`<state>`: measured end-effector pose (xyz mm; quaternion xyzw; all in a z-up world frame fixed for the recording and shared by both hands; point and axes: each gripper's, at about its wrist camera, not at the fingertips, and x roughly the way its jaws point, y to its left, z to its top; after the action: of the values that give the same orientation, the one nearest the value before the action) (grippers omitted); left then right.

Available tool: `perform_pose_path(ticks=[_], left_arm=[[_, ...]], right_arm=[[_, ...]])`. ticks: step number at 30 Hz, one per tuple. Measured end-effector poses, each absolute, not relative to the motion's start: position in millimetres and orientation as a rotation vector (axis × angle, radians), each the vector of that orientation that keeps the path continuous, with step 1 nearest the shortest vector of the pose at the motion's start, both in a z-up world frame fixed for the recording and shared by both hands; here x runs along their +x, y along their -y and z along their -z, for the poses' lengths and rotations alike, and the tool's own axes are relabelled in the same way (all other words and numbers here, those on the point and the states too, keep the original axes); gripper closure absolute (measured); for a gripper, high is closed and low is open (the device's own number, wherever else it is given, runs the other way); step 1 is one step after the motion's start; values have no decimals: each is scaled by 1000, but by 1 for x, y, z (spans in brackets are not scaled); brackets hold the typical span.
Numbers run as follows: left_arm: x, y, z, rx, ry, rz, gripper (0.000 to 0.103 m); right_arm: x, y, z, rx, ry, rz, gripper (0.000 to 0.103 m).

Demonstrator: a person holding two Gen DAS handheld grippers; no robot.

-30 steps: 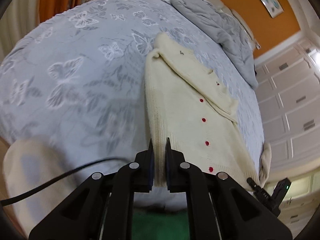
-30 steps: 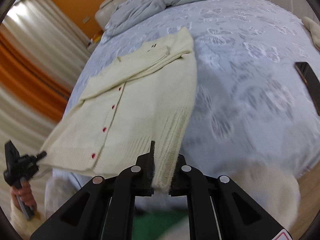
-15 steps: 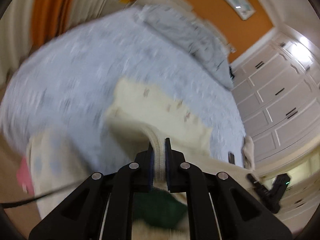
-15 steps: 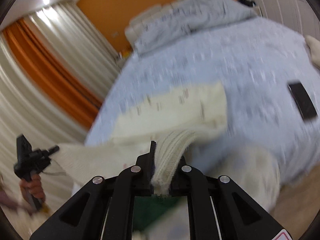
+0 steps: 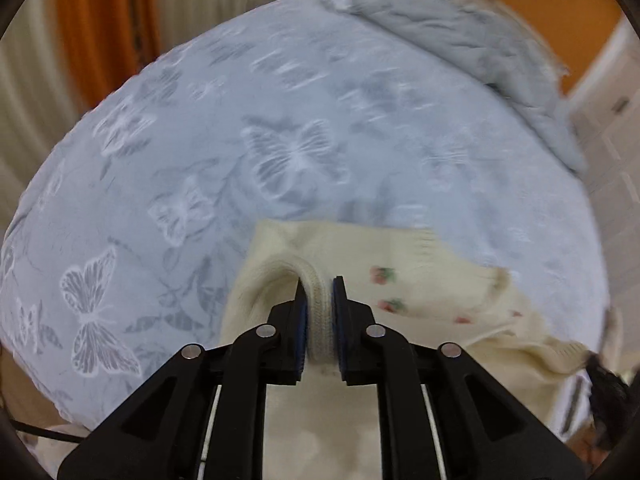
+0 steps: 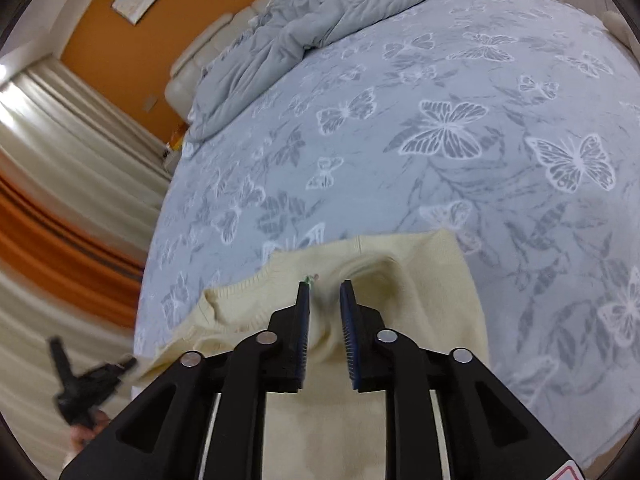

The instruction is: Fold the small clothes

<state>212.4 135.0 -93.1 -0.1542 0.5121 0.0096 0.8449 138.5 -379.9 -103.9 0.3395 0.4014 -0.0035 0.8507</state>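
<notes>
A cream knit cardigan [image 5: 404, 280] with small flower marks lies folded over on the blue butterfly bedspread [image 5: 240, 152]. My left gripper [image 5: 319, 292] is shut on its ribbed hem, which arches up between the pads. In the right wrist view the cardigan [image 6: 432, 280] lies under my right gripper [image 6: 325, 294]. Its jaws stand a little apart over a fold of cloth, and I cannot tell whether they still pinch it. The other gripper shows at the lower left of the right wrist view [image 6: 86, 384].
A crumpled grey quilt [image 6: 304, 36] lies at the head of the bed by the cream headboard [image 6: 200, 68]. Curtains [image 6: 60, 184] hang to the left. White cupboards [image 5: 616, 128] stand to the right. The bed's near edge runs just below both grippers.
Both grippers have carried the cardigan's hem up and forward over the garment, folding it in half. The right jaws have widened slightly.
</notes>
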Motion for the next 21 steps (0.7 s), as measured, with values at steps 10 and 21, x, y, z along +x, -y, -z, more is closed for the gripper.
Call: perform_pose_path(ticks=[10, 21], left_arm=[[209, -157, 108, -332, -1011, 45, 19], [222, -150, 121, -350, -1145, 24, 91]], right_arm=[[131, 381, 132, 483, -937, 87, 38], [142, 379, 121, 559, -885, 15, 97]])
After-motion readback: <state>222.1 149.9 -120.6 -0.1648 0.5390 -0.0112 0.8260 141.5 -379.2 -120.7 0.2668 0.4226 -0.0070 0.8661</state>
